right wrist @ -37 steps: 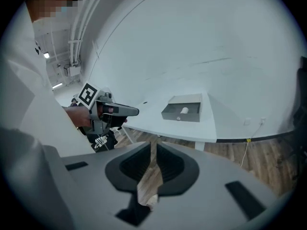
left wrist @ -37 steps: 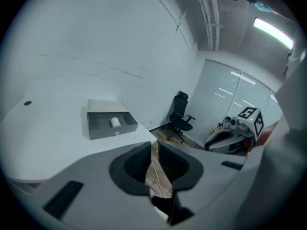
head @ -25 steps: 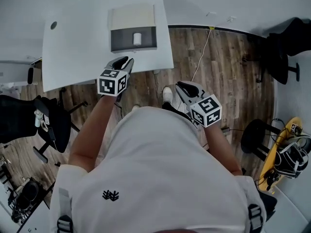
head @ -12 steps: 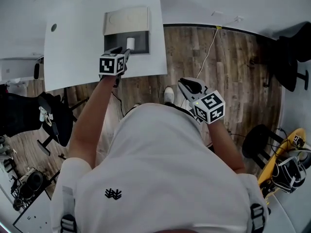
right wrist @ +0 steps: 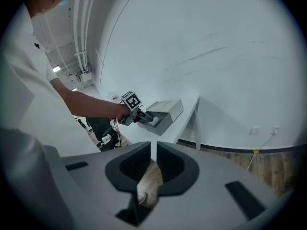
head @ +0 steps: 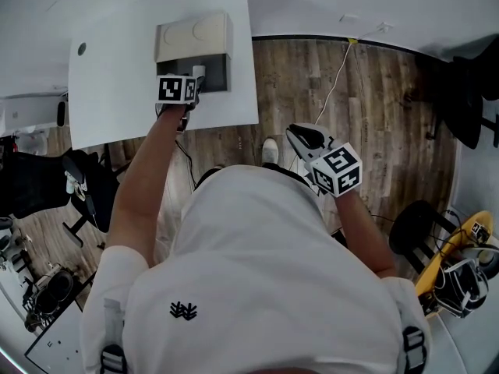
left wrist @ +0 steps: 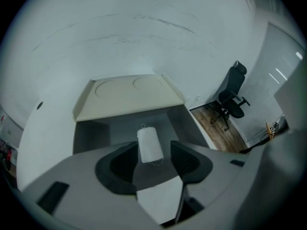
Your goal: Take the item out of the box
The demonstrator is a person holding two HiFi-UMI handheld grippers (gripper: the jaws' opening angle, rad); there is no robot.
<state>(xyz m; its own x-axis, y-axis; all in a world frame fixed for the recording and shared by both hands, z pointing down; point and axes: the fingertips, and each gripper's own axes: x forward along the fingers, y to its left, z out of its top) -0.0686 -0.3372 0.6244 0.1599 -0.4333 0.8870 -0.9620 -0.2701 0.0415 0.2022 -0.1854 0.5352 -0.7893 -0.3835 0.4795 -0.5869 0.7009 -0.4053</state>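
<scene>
A box (head: 193,49) with a cream lid and a grey open inside stands on the white table (head: 117,68). A small white cylinder, the item (left wrist: 149,144), stands upright inside the box (left wrist: 129,95). My left gripper (left wrist: 152,162) reaches into the box's front. Its jaws are opening, with the item between them and the pads apart from it. In the head view, the left gripper (head: 185,92) sits at the box's near edge next to the item (head: 199,72). My right gripper (head: 312,142) hangs off the table over the floor. The right gripper (right wrist: 154,150) is shut and holds nothing.
The table's near edge runs just behind the left gripper. A black office chair (head: 47,185) stands left of the person, another chair (left wrist: 232,97) by the far wall. A cable (head: 331,76) runs down to the wood floor; a stool (head: 417,216) and a yellow board (head: 456,240) lie right.
My left gripper moved forward from the table's near edge to the box's open front. The right gripper stayed about where it was.
</scene>
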